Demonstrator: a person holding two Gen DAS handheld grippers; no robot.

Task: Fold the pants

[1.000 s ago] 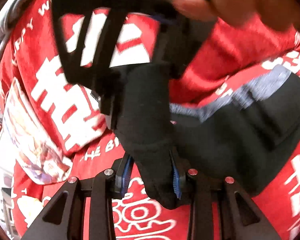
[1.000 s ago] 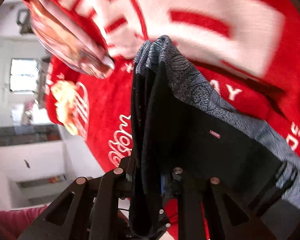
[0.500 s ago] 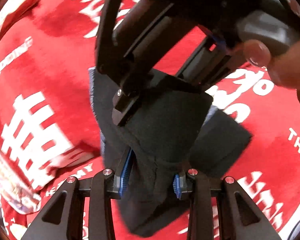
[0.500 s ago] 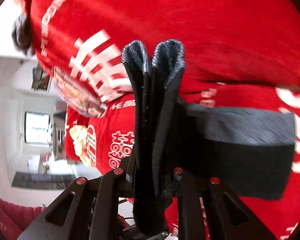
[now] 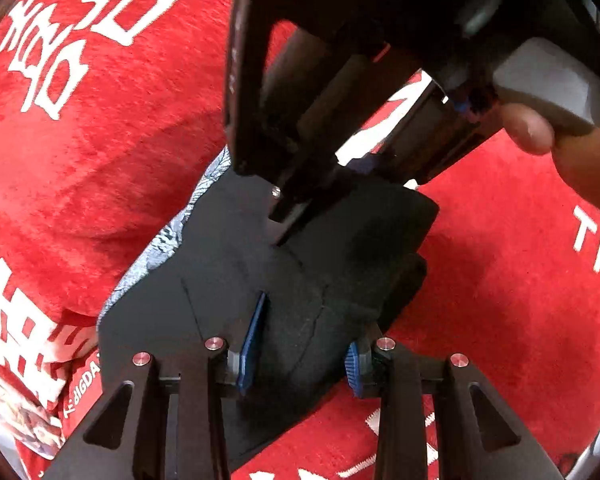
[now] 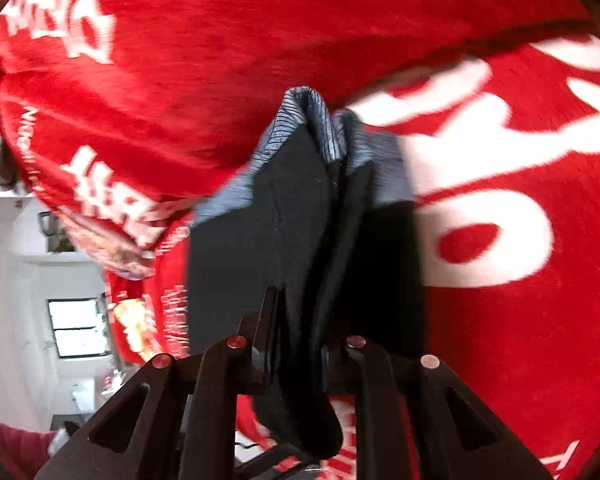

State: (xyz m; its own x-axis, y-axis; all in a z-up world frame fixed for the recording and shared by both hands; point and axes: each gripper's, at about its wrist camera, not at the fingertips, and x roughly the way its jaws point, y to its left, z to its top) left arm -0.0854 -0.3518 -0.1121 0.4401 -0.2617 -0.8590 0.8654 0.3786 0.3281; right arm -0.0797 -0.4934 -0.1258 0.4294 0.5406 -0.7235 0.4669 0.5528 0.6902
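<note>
The black pants (image 5: 236,280), with a grey patterned waistband (image 5: 168,236), hang folded into several layers over a red blanket (image 5: 100,128). My left gripper (image 5: 300,352) is shut on a bunched edge of the black fabric between its blue pads. In the left wrist view the right gripper (image 5: 300,208) comes in from above, its fingers clamped on the far corner of the same pants. In the right wrist view my right gripper (image 6: 300,344) is shut on several stacked layers of the pants (image 6: 260,232), whose grey waistband (image 6: 308,120) points away from the camera.
The red blanket (image 6: 220,40) with large white lettering (image 6: 480,220) covers the whole surface beneath. A person's hand (image 5: 560,140) grips the right tool's handle at the upper right. Beyond the blanket's left edge, a white room with a window (image 6: 76,328) shows.
Both grippers have carried the pants sideways across the blanket and slightly lower. The right gripper has rolled, and the fabric now sits flatter and closer to the blanket.
</note>
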